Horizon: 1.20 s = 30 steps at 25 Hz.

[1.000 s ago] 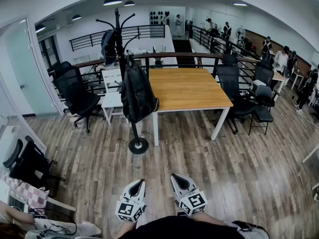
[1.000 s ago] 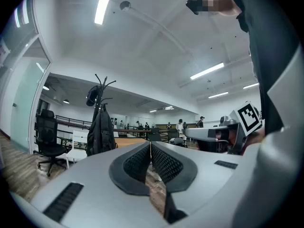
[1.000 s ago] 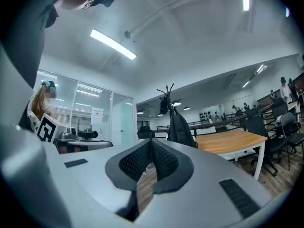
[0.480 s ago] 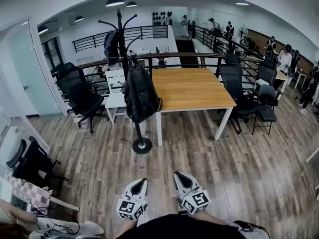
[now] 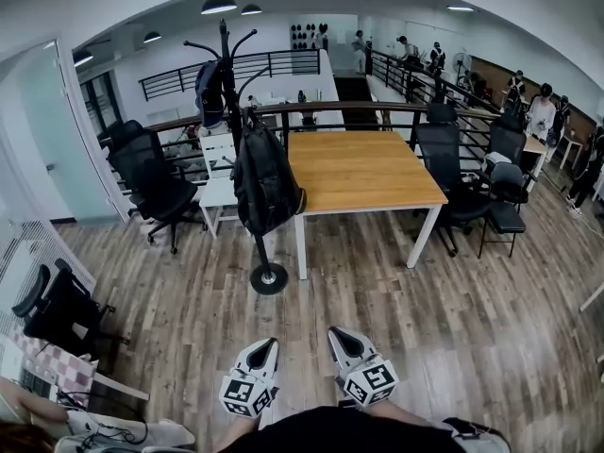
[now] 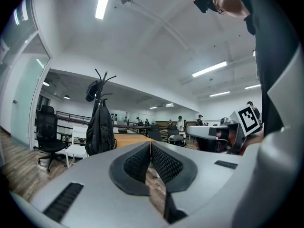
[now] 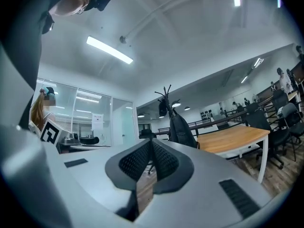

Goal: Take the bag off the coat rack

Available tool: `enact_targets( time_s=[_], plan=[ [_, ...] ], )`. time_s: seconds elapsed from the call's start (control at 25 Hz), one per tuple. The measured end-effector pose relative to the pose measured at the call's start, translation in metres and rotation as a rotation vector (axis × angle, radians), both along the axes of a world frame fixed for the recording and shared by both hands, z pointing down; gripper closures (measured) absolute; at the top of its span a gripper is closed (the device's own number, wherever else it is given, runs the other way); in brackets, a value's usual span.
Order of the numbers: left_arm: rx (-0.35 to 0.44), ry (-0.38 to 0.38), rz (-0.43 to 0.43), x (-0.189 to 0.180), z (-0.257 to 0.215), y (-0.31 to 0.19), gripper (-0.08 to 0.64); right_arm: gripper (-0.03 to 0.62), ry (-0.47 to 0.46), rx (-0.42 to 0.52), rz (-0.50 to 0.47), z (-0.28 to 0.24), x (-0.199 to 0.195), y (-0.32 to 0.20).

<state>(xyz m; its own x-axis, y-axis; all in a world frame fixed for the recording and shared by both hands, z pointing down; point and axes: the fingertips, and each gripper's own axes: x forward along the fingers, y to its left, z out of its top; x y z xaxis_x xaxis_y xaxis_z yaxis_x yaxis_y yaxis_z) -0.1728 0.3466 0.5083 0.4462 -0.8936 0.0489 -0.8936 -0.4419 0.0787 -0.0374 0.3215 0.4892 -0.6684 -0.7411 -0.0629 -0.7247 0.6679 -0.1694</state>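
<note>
- Pulling the bag (image 5: pixel 264 182) sideways instead of lifting its top loop clear of the hook is, to my mind, the main risk. The coat rack (image 5: pixel 227 74) is a thin pole on a small round base (image 5: pixel 269 278), so a snagged strap could drag the whole rack over.
- A second dark item (image 5: pixel 209 88) hangs on the coat rack above the bag, on the pole's far-left side. A careless reach toward the hooks could knock it off.
- The left gripper (image 5: pixel 266 345) and the right gripper (image 5: pixel 337 334) are well short of the coat rack, side by side and aimed toward it. Each has its jaws pressed together with nothing between them. They must open before any grab, or the tips would only shove the bag and set it swinging.
- A thin pinch on a strap may slip if the bag is heavy.
- The bag hangs on the near side of the coat rack's pole, about halfway up and touching it.
- Its long axis runs vertically along the pole, with the top loop up at the hook and the bottom pointing to the floor above the base.
</note>
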Motion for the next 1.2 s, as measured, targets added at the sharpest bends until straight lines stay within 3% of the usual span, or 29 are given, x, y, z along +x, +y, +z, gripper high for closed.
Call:
enact_targets(
  time_s=[0.48, 0.8, 1.2],
  plan=[
    [-0.036, 0.005, 0.024, 0.049, 0.010, -0.015, 0.543, 0.558, -0.032, -0.020, -0.020, 0.005, 0.048, -0.006],
    [-0.056, 0.013, 0.065, 0.096, 0.020, -0.026, 0.543, 0.558, -0.063, -0.059, 0.025, 0.018, 0.100, -0.009],
    [-0.119, 0.017, 0.047, 0.100, 0.038, -0.015, 0.543, 0.558, -0.094, -0.142, -0.005, 0.045, 0.106, 0.007]
  ],
)
